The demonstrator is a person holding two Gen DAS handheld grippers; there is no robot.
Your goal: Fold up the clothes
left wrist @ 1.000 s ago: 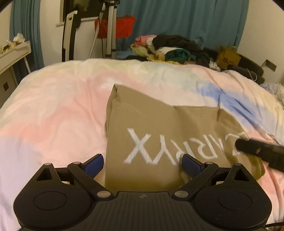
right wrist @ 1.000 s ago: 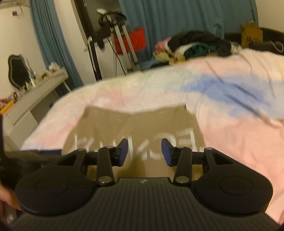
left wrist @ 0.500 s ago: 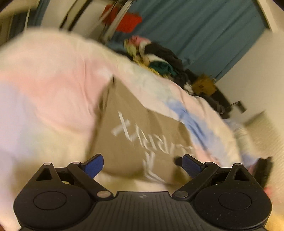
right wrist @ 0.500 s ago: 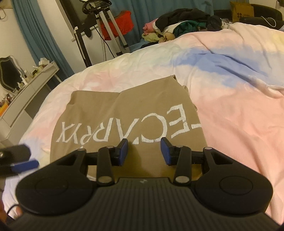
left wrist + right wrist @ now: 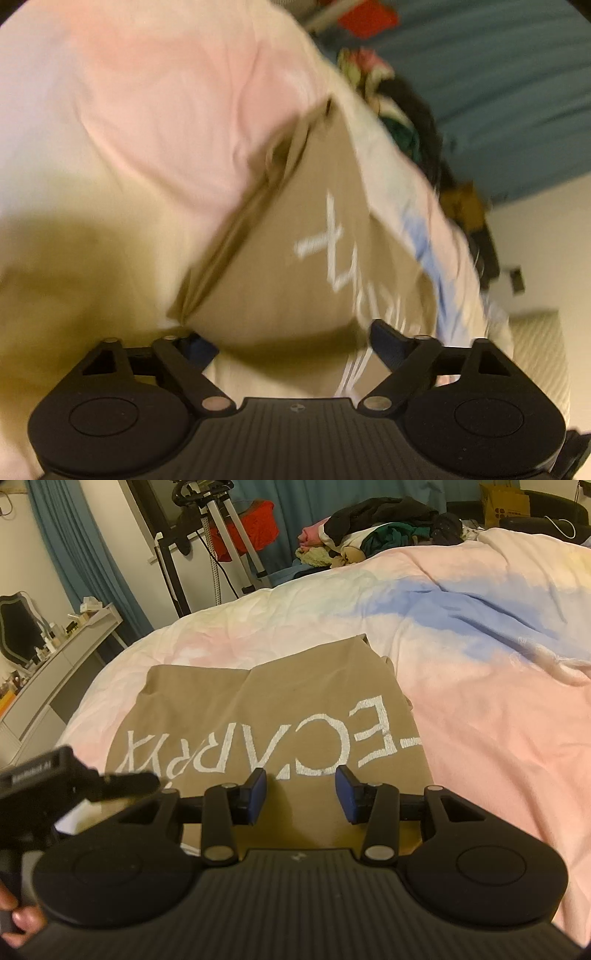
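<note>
White lettering on the tan garment (image 5: pixel 258 701) reads, upside down, "ECARRY".

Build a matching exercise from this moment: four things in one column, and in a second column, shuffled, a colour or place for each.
Things:
1. garment with white lettering
2. curtain
3. clothes pile
4. cardboard box

Descriptions:
A. teal, hanging along the wall
B. heaped beyond the far edge of the bed
C. tan, lying flat on the bedspread
D. brown, far right corner of the room

Pairs: 1-C, 2-A, 3-B, 4-D
</note>
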